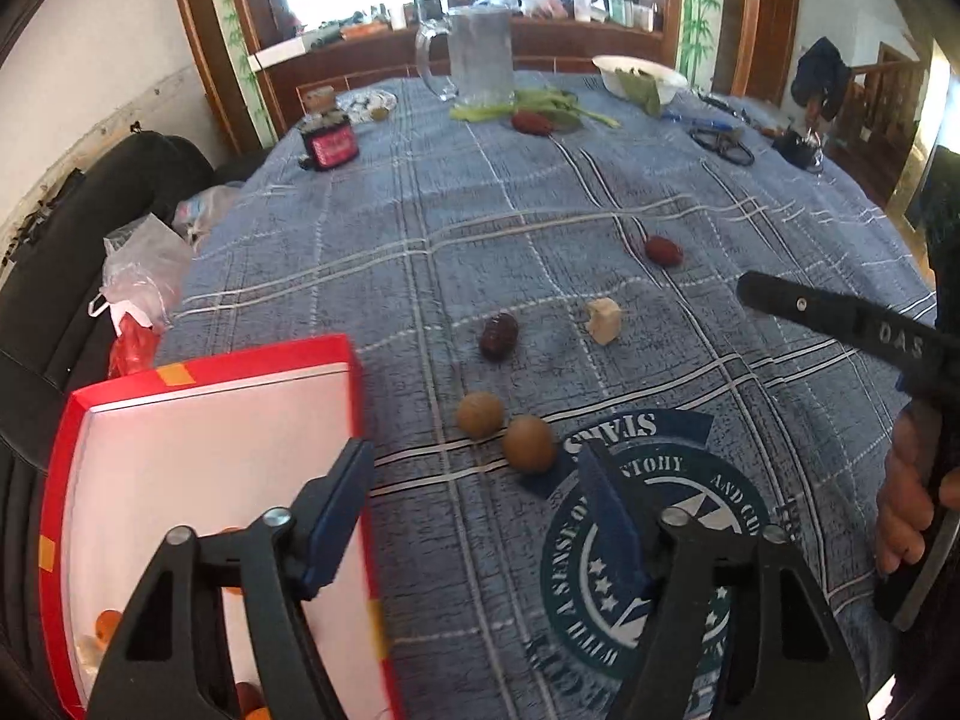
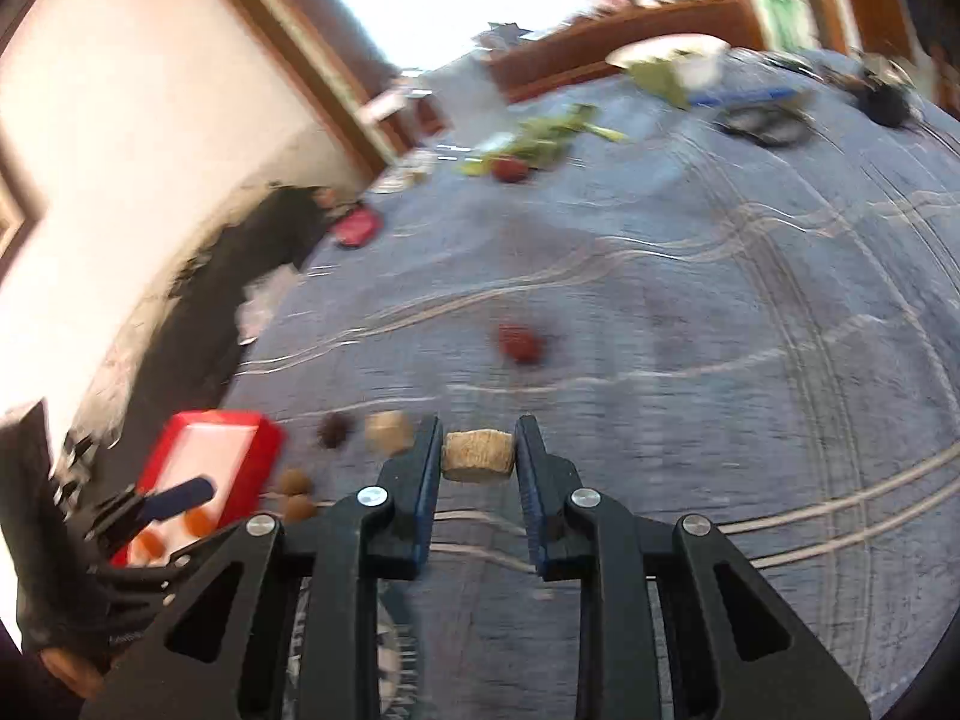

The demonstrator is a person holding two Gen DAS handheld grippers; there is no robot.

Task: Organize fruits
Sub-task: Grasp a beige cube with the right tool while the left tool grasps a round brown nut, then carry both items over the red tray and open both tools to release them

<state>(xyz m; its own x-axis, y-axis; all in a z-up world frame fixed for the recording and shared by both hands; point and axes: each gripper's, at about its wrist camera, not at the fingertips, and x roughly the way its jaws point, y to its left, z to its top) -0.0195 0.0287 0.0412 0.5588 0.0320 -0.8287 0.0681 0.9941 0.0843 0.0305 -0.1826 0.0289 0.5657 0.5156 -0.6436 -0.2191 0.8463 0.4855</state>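
Two black hinged grippers work over a blue plaid tablecloth (image 1: 420,228): the left gripper (image 1: 474,504) is spread wide and empty, its left finger over the glossy red box (image 1: 198,372), while the right gripper (image 2: 478,450) pinches a rough tan cylindrical chunk (image 2: 478,457) between its blue pads. Beyond the left gripper, at twelve o'clock, lie two round brown fruits (image 1: 504,429), then a wrinkled dark date (image 1: 498,335) beside a pale blocky piece (image 1: 605,320), and farther at one o'clock a red date (image 1: 663,250).
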